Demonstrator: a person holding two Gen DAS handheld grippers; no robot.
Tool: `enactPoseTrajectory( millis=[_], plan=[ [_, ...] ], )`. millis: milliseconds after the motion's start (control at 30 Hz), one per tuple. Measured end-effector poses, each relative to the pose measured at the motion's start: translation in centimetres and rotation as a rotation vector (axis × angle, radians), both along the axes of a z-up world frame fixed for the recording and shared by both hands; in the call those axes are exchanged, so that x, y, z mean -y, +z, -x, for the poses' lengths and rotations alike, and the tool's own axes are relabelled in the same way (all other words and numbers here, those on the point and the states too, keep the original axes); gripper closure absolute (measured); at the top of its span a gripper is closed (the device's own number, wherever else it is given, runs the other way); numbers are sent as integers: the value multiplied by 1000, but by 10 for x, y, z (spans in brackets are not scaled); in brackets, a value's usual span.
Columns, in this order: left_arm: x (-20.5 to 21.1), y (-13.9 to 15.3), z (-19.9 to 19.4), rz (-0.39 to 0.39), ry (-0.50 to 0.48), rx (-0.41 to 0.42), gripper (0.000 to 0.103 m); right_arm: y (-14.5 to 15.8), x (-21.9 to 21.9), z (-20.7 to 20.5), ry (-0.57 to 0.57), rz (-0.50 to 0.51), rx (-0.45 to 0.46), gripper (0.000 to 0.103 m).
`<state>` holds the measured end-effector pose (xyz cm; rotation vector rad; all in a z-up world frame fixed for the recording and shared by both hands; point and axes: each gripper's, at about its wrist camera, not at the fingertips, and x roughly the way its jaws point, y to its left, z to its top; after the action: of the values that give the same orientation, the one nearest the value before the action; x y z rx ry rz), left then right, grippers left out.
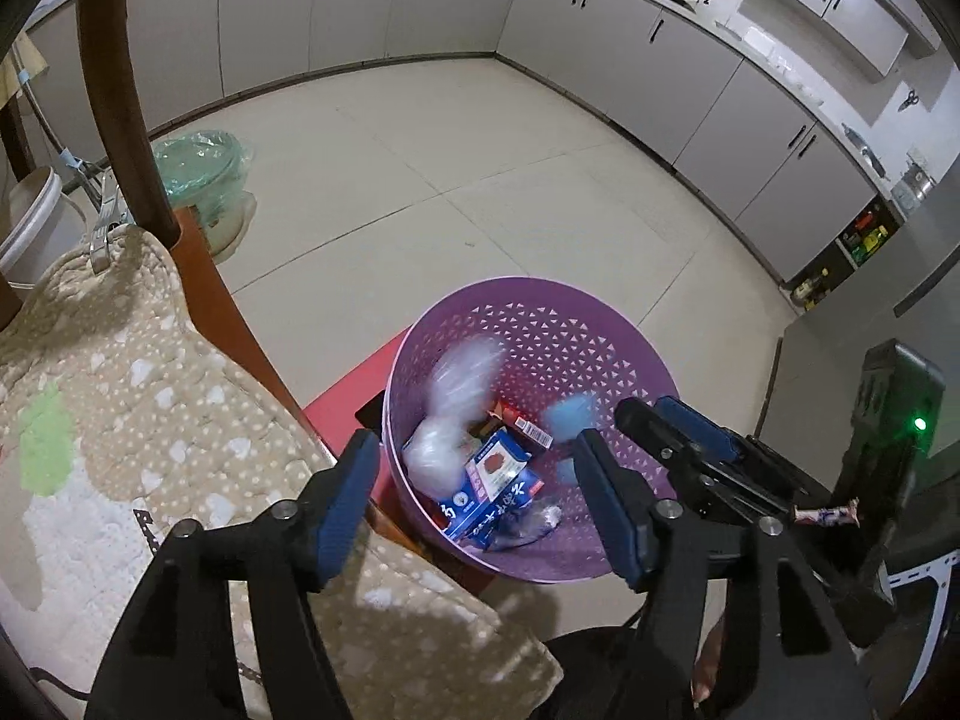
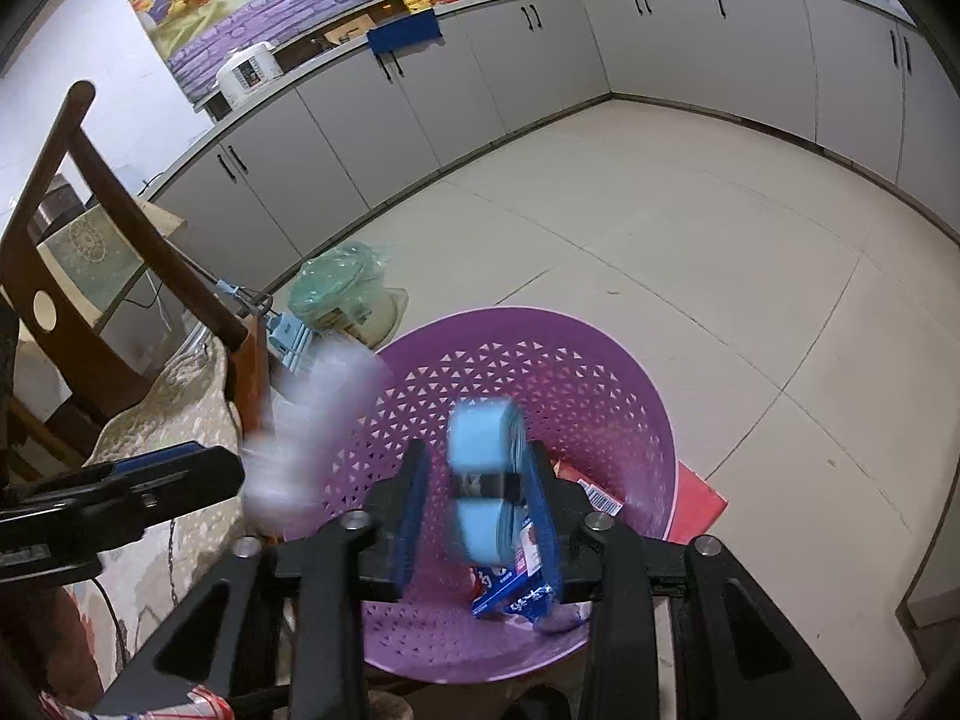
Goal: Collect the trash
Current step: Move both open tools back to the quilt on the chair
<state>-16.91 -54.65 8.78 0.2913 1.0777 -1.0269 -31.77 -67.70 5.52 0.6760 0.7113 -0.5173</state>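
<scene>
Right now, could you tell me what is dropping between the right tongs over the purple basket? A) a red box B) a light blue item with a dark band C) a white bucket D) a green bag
B: a blurred light blue item with a dark band shows between the open right tongs, above the basket.

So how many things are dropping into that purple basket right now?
2. A blurred whitish plastic bag falls at the left side of the purple basket, below the open left gripper. A light-blue item drops between the open right gripper's fingers.
</scene>
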Motion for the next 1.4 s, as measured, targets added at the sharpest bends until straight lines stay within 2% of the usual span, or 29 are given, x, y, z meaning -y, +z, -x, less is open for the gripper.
enactPoseTrajectory(
  millis=[33,100,433,533,600,833,1167,1300,1400],
  plan=[
    [-2,0,1,-4,-3,5,35,-1,1,1,-6,-8,2,52],
    [-7,-1,2,-17,0,28,35,-1,2,4,-20,-14,11,46],
    [-58,4,11,-40,26,97,35,8,-19,9,-16,-14,21,40],
    [-86,9,10,-40,50,106,35,18,-32,11,-7,-6,32,38],
    [-110,13,5,-23,81,106,31,26,-41,13,1,9,41,35],
    [-193,16,-17,-21,227,96,30,38,-82,-2,76,45,23,33],
    [-330,-2,-42,-91,498,129,30,38,-147,-36,212,37,7,30],
    [-375,-9,-50,-124,590,156,30,35,-171,-46,265,34,-6,29],
    [-406,-14,-62,-132,660,145,30,32,-185,-52,301,27,-16,29]
  ],
)
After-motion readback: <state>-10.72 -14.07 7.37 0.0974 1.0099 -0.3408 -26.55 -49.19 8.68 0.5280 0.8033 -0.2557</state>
